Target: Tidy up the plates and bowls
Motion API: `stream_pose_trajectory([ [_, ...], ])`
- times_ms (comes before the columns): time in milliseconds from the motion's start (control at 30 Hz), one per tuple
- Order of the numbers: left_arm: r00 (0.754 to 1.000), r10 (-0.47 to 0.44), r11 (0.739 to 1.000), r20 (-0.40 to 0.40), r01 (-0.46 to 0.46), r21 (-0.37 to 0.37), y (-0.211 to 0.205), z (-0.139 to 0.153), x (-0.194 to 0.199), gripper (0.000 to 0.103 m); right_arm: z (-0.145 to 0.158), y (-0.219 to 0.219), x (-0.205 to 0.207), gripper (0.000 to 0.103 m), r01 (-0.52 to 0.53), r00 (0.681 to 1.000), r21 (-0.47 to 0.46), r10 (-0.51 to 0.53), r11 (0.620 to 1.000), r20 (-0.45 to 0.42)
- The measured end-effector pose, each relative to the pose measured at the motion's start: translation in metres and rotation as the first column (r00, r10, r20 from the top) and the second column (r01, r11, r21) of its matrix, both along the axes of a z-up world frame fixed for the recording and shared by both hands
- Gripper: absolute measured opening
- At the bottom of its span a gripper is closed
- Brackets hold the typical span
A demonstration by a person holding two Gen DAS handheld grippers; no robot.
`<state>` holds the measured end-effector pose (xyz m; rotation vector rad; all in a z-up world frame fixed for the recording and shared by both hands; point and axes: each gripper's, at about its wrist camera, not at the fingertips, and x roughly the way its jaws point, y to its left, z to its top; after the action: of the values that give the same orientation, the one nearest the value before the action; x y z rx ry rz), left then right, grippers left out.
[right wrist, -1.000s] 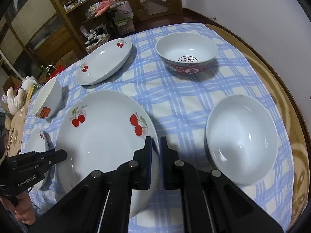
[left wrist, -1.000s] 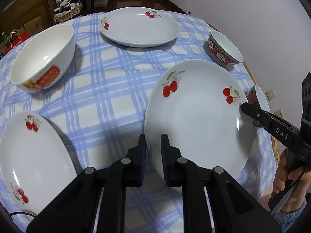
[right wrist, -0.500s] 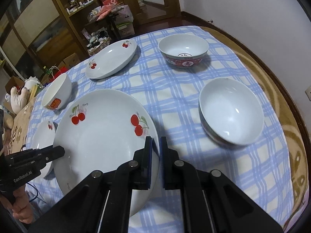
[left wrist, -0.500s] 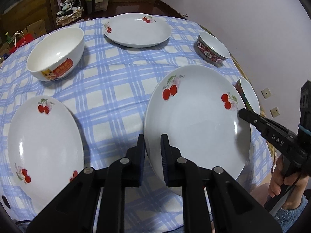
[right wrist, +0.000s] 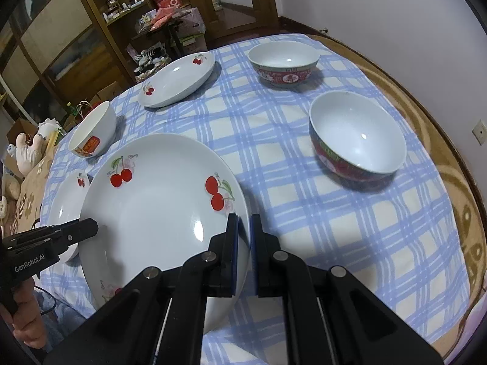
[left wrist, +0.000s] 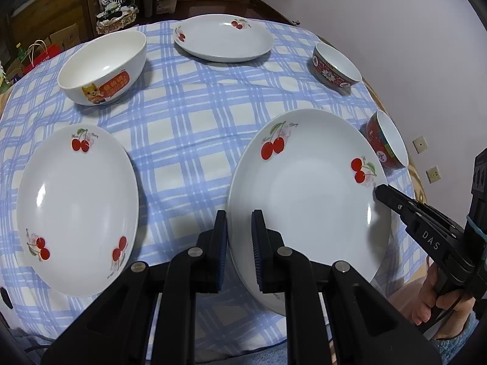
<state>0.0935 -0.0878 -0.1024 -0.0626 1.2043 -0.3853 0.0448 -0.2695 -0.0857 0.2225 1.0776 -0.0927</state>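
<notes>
Both claws are clamped on the big cherry plate (left wrist: 307, 200): left claw (left wrist: 239, 228) pinches its left rim, right claw (right wrist: 243, 231) its right rim, holding it over the bench's (left wrist: 194, 115) near edge.

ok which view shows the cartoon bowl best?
Left wrist: the cartoon bowl sits unobstructed at upper left, cartoon label and inside both clear. Right wrist shows it smaller, near the left edge, label partly visible.

The held plate (left wrist: 307, 200) is sitting between the left gripper (left wrist: 239, 234) and right gripper (right wrist: 243, 237), above the counter (left wrist: 188, 127). Left of the left gripper a second plate (left wrist: 76, 210) is lying; beyond it, a bowl (left wrist: 103, 67) and a far plate (left wrist: 223, 38).
</notes>
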Motion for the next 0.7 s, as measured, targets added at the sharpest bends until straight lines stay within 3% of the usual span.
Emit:
stream_pose_trajectory([
  [700, 1.000, 0.005, 1.000, -0.011, -0.005, -0.017, -0.003, -0.012, 0.013, 0.014, -0.006, -0.007, 0.007, 0.009, 0.017, 1.000, 0.025, -0.018, 1.000, 0.026],
])
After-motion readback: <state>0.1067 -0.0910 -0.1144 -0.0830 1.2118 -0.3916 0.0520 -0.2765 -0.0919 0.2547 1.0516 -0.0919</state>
